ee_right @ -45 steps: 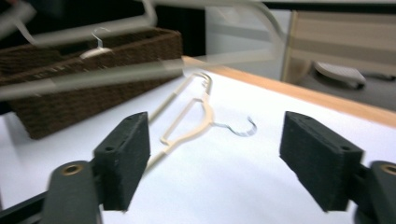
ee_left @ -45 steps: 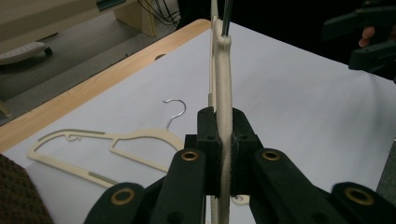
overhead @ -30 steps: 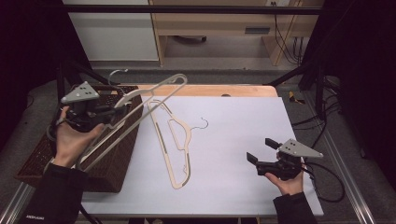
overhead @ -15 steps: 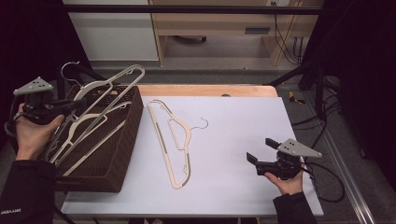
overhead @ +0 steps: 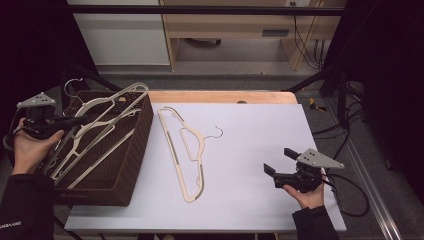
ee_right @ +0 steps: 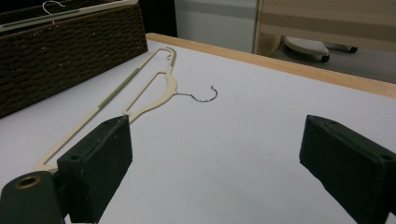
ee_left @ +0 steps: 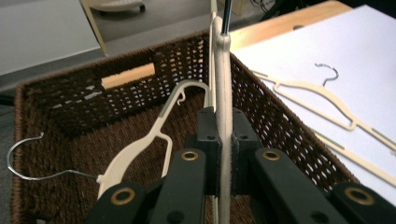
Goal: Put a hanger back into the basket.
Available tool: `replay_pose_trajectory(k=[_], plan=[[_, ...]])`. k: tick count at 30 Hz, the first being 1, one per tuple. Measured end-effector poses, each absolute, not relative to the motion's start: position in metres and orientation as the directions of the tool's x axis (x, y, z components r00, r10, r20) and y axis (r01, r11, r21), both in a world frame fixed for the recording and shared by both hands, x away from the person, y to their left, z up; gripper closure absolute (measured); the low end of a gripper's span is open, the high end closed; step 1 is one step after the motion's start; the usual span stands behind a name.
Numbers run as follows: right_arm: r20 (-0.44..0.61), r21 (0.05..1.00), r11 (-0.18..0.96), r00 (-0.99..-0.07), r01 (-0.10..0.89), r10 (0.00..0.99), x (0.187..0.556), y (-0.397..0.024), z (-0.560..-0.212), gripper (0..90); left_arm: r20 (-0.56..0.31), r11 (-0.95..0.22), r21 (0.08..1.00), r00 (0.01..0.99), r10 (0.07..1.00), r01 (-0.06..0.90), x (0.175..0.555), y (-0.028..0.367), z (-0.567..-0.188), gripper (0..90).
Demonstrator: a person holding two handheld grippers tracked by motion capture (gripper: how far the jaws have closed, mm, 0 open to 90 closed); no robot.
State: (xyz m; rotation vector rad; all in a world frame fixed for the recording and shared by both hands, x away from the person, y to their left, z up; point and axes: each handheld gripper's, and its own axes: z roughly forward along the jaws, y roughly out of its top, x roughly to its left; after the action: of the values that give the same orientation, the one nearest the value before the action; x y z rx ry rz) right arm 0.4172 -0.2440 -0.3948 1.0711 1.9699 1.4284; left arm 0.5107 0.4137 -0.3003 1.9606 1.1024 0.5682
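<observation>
over the wicker basket the left gripper clamps a cream hanger; right gripper gapes.

Your left gripper hides the held hanger's lower end; the basket's near wall runs off-frame.

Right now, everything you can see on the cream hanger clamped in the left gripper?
The cream slim hanger with a thin metal hook looks like plastic with greyish strips on its bars. The left gripper is shut on one flat bar, seen edge-on between the black pads. It lies tilted over the dark brown woven basket, its upper end near the basket's far right corner, above another cream hanger inside. Whether it touches the basket rim is unclear.
</observation>
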Motion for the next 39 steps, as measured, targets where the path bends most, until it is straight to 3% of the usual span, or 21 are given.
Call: replay_pose_trajectory(k=[12, 15, 21, 27, 29, 32, 39], plan=[[0.060, 0.934, 0.161, -0.585, 0.319, 0.809, 0.418, -0.242, -0.396, 9.1, -0.065, -0.282, 0.765, 0.506, 0.860, 0.579, 0.510, 0.436, -0.327, 85.7], [0.061, 0.933, 0.161, -0.584, 0.321, 0.809, 0.419, -0.241, -0.397, 9.0, -0.057, -0.319, 0.715, 0.507, 0.860, 0.622, 0.513, 0.433, -0.335, 85.7], [0.067, 0.933, 0.158, -0.587, 0.323, 0.807, 0.419, -0.240, -0.397, 9.0, -0.137, -0.257, 0.695, 0.475, 0.869, 0.671, 0.517, 0.438, -0.361, 85.6], [0.066, 0.933, 0.161, -0.591, 0.323, 0.804, 0.420, -0.239, -0.398, 9.0, -0.090, -0.259, 0.677, 0.427, 0.900, 0.689, 0.520, 0.436, -0.363, 84.6], [0.066, 0.932, 0.162, -0.591, 0.325, 0.804, 0.420, -0.239, -0.398, 9.0, -0.070, -0.230, 0.678, 0.373, 0.925, 0.698, 0.521, 0.436, -0.367, 82.0], [0.068, 0.932, 0.160, -0.591, 0.324, 0.804, 0.420, -0.239, -0.398, 9.0, -0.005, -0.222, 0.657, 0.298, 0.955, 0.721, 0.523, 0.439, -0.373, 68.3], [0.062, 0.930, 0.169, -0.594, 0.325, 0.802, 0.420, -0.238, -0.399, 8.9, -0.002, -0.135, 0.711, 0.193, 0.981, 0.690, 0.514, 0.453, -0.374, 58.4]])
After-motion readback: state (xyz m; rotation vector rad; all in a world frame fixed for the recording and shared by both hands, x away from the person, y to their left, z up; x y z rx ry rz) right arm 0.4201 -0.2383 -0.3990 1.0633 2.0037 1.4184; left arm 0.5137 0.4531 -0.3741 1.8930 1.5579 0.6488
